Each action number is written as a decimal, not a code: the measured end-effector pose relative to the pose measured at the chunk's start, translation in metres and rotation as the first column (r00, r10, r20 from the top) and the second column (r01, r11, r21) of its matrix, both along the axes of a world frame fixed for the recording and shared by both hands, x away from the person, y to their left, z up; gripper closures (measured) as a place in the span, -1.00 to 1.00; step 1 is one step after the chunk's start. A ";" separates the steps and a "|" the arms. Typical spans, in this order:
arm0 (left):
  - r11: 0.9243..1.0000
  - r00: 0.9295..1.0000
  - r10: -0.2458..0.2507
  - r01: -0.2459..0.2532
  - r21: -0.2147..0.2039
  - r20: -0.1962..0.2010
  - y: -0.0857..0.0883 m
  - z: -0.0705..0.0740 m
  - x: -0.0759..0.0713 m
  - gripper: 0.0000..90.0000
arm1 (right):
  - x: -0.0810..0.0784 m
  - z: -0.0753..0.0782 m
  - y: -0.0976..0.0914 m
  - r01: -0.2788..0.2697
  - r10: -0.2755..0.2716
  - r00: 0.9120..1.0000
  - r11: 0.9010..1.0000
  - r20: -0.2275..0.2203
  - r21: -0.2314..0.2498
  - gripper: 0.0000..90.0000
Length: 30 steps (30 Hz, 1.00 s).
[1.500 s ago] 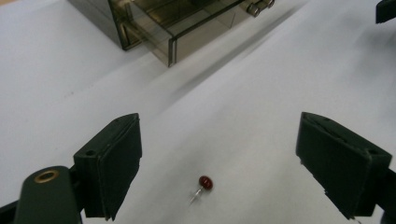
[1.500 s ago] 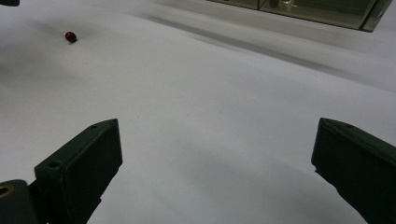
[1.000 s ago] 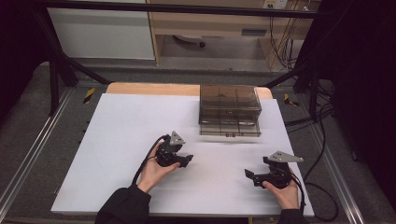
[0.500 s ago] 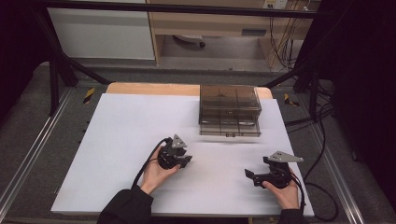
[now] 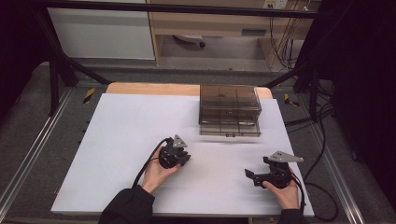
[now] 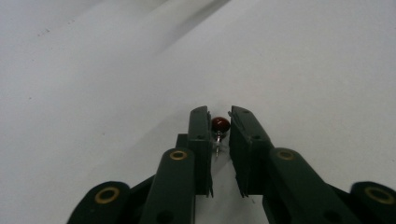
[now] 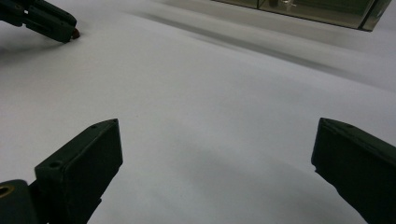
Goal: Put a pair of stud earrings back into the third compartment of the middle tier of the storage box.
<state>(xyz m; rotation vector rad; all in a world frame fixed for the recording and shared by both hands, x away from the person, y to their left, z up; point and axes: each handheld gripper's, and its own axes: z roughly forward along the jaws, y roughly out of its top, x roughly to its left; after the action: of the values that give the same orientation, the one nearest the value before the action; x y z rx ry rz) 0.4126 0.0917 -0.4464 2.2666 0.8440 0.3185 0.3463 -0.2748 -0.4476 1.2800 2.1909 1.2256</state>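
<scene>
Left gripper, jaws just closed, pinches a red-headed pin on the white sheet, near the smoked drawer box. Right gripper: jaws wide apart, empty. No legible writing.

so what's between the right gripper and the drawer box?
Nothing: in the high view, bare white table sheet separates the right gripper from the smoky drawer box; the right gripper view shows the same.

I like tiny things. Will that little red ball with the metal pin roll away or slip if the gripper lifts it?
Probably tricky. The red ball is round and glossy, so it could slip or roll if let go. The left gripper has just been closing on it, ball between the jaws. It looks tiny and likely very light. Its thin metal pin might bend.
</scene>
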 end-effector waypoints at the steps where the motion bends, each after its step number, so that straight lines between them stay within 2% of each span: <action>1: 1.000 1.000 0.001 -0.001 -0.002 0.002 0.000 0.000 0.000 0.77 | 0.000 0.000 0.000 0.000 0.000 1.000 1.000 0.000 0.000 -0.94; 14: 1.000 1.000 0.007 -0.007 -0.022 -0.010 0.002 0.002 0.001 0.82 | 0.000 0.000 0.000 -0.001 0.001 1.000 1.000 -0.002 0.001 -0.94; 30: 0.998 1.000 0.022 -0.021 -0.057 0.019 -0.007 0.022 0.000 0.82 | 0.000 0.000 0.000 0.000 0.000 1.000 1.000 0.000 0.000 -0.94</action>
<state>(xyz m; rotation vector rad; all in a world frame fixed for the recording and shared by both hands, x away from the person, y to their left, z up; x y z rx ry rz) 0.4127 0.0851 -0.4249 2.1996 0.8566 0.3223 0.3462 -0.2749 -0.4474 1.2801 2.1911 1.2251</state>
